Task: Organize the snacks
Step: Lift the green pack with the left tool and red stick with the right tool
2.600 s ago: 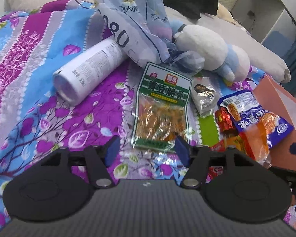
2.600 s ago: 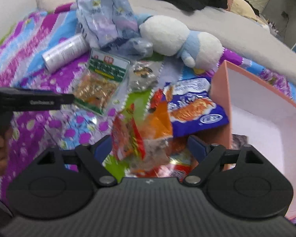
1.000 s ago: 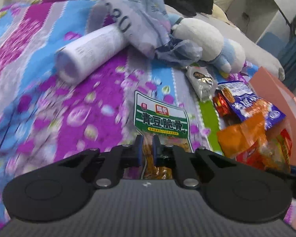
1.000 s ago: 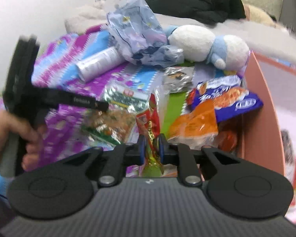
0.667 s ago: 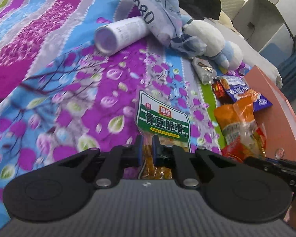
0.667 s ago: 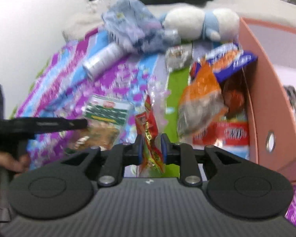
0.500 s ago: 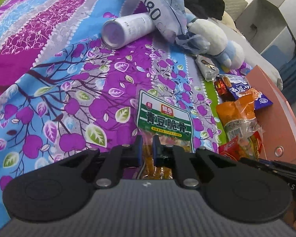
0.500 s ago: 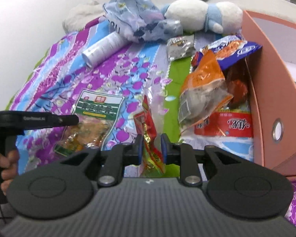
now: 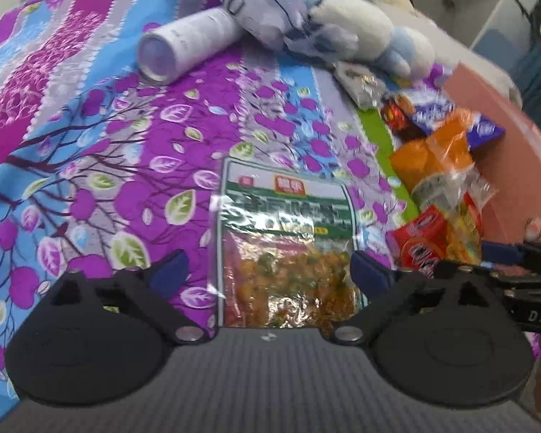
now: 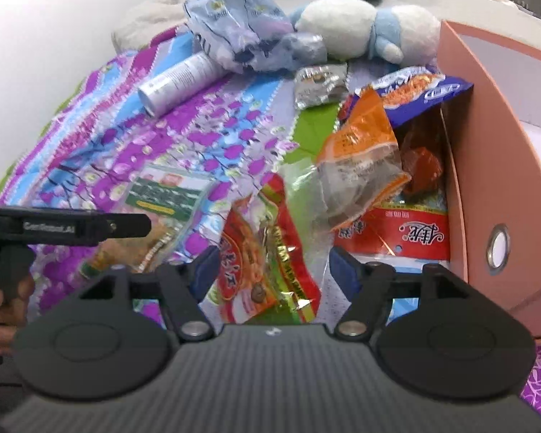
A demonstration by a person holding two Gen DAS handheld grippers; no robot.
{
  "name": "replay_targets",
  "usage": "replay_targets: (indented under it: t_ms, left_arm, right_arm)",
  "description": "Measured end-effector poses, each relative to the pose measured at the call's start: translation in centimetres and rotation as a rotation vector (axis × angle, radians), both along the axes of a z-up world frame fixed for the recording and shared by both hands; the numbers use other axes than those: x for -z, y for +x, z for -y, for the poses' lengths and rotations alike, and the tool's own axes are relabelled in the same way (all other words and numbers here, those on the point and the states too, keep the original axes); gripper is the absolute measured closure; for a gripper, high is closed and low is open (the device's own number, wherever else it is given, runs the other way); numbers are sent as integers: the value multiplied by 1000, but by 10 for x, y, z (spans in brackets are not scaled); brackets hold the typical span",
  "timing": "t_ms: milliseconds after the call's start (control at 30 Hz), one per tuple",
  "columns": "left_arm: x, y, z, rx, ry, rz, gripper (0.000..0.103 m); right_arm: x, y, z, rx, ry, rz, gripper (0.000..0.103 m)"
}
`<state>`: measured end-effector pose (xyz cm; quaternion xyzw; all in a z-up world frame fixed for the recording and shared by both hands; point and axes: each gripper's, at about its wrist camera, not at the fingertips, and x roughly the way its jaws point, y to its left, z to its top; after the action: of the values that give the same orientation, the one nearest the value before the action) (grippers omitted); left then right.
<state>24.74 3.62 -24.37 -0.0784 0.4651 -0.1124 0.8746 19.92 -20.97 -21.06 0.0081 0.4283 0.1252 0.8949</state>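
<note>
Left gripper (image 9: 265, 274): jaws opening, green bag (image 9: 285, 231) lies loose between them on the bedspread (image 9: 90, 126), pads clear of it. Right gripper (image 10: 270, 270): jaws opening too, red bag (image 10: 263, 249) loose between. Other packets piled at 1 o'clock against the pink box (image 10: 487, 166) (inside mostly hidden). Judging by that, sorting's barely begun; most snacks still outside the box.
</note>
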Motion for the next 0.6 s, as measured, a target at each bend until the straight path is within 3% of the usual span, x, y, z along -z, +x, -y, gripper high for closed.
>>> replay_targets:
  t_ms: [133,267,400,500,600]
  left_arm:
    - [3,1,13,22,63,16,2]
    - [7,3,16,15,64,8,2]
    - [12,6,24,44,106,2,0]
    - [15,7,28,55,123,9,0]
    - [16,2,27,45,130,29,2]
  right_arm:
    - [3,-3,-5,15,-110,43,34]
    - [-6,-13,-3,21,-100,74,34]
    - [7,-5,-8,-39,-116,43,34]
    - [20,6,-9,-27,-101,18,13]
    - [26,12,-12,-60,-60,-30,15]
